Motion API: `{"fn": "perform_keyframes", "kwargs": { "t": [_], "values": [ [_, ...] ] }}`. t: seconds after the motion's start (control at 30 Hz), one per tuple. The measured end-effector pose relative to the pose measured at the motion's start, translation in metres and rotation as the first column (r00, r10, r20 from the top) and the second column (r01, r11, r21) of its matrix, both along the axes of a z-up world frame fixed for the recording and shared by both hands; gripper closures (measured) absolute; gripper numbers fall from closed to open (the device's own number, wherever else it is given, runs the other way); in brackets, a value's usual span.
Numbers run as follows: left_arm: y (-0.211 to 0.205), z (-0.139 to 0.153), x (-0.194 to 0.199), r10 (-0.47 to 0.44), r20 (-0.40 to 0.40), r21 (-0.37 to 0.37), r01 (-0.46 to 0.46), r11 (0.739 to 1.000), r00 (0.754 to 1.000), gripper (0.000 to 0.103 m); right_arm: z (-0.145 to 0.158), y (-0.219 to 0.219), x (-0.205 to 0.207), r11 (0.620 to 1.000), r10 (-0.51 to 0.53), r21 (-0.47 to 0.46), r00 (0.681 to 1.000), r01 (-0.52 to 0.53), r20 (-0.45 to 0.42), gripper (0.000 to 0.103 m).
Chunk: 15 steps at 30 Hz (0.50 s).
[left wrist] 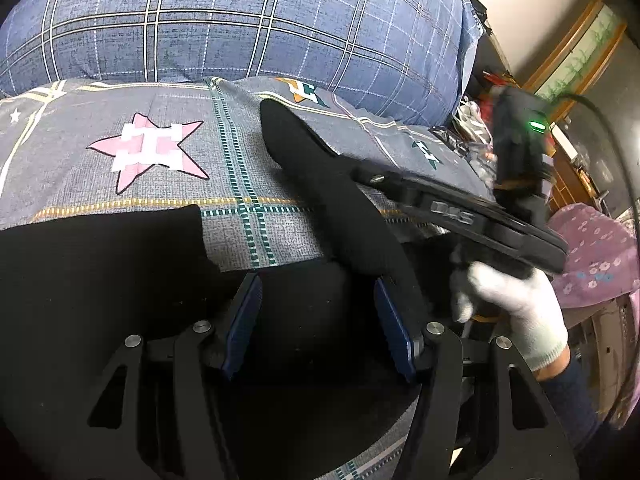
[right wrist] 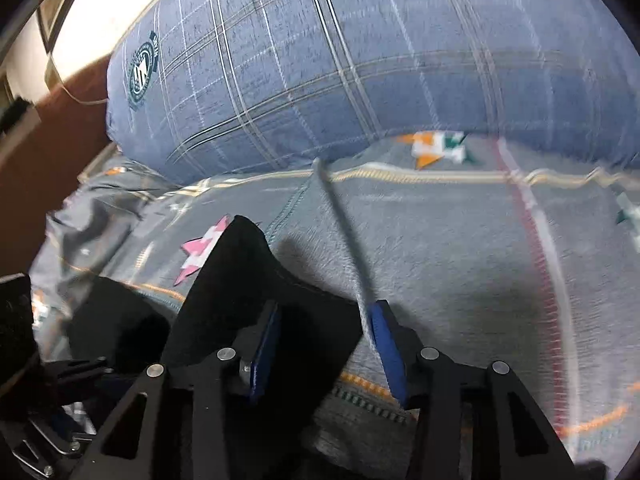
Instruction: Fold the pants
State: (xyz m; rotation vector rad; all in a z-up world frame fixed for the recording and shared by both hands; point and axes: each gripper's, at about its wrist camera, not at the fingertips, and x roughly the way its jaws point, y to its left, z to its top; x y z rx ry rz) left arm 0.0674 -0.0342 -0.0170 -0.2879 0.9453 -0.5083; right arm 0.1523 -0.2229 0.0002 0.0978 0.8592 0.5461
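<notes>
Black pants (left wrist: 120, 264) lie on a grey patterned bedsheet (left wrist: 132, 160). In the left wrist view my left gripper (left wrist: 318, 280) is open, its blue pads (left wrist: 244, 312) wide apart over black cloth. A fold of the pants (left wrist: 320, 184) rises to the right towards my right gripper (left wrist: 460, 216), held by a white-gloved hand (left wrist: 516, 308). In the right wrist view my right gripper (right wrist: 326, 316) is open. A raised peak of black pants (right wrist: 248, 276) lies between and left of its blue pads (right wrist: 384, 340). The right wrist view is motion-blurred.
A large blue plaid pillow or duvet (left wrist: 240, 20) lies along the far side of the bed. A pink star print (left wrist: 148, 148) marks the sheet. Purple floral fabric (left wrist: 592, 248) and cluttered shelves (left wrist: 560, 128) are at the right. A thin cable (right wrist: 344, 232) crosses the right wrist view.
</notes>
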Motion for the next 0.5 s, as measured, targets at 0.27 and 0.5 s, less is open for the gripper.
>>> {"fn": "perform_keyframes", "kwargs": {
  "t": [0.27, 0.5],
  "values": [
    [0.0, 0.001, 0.001, 0.003, 0.002, 0.003, -0.003, 1.0, 1.0, 0.045, 0.009, 0.009, -0.018, 0.993, 0.071, -0.099, 0.997, -0.07, 0.006, 0.049],
    [-0.003, 0.0, 0.001, 0.001, 0.005, 0.016, -0.001, 1.0, 1.0, 0.045, -0.015, 0.0, 0.004, 1.0, -0.019, 0.011, 0.999, 0.019, -0.037, 0.051]
  ]
}}
